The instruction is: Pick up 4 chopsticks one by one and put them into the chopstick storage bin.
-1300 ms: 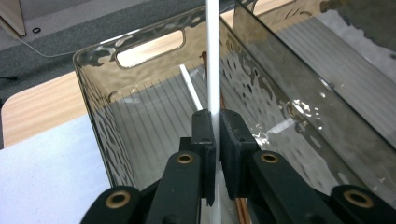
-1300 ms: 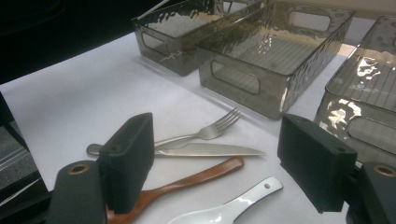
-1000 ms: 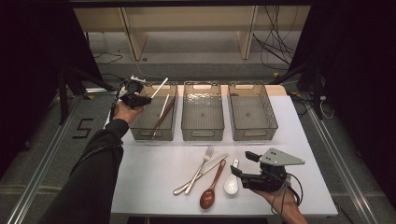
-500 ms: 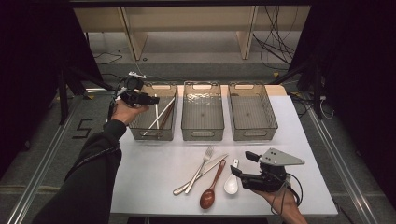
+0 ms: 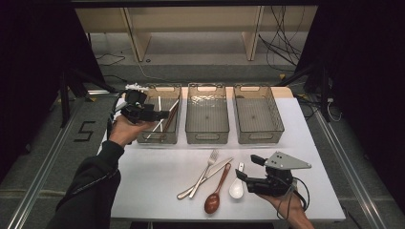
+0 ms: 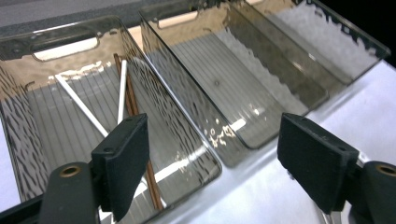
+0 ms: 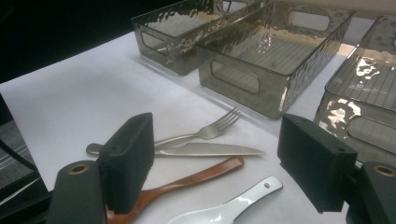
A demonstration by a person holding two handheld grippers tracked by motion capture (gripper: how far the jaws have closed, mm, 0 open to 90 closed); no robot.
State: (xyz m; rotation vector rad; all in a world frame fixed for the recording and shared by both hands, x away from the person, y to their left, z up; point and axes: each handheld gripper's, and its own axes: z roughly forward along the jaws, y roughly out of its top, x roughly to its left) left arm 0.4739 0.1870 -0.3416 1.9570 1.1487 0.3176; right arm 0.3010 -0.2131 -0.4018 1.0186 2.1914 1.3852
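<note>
White and brown chopsticks (image 5: 162, 119) lie in the leftmost bin (image 5: 154, 139); the left gripper (image 5: 160, 115) hovers above, its fingers just opened wide with nothing between. By the white spoon (image 5: 237, 187) on the counter (image 5: 153, 176), the right gripper (image 5: 244, 168) is wide open, empty.

Open hand-held gripper (image 7: 215, 163) above white spoon (image 7: 229, 210), wooden spoon (image 7: 187, 179).
</note>
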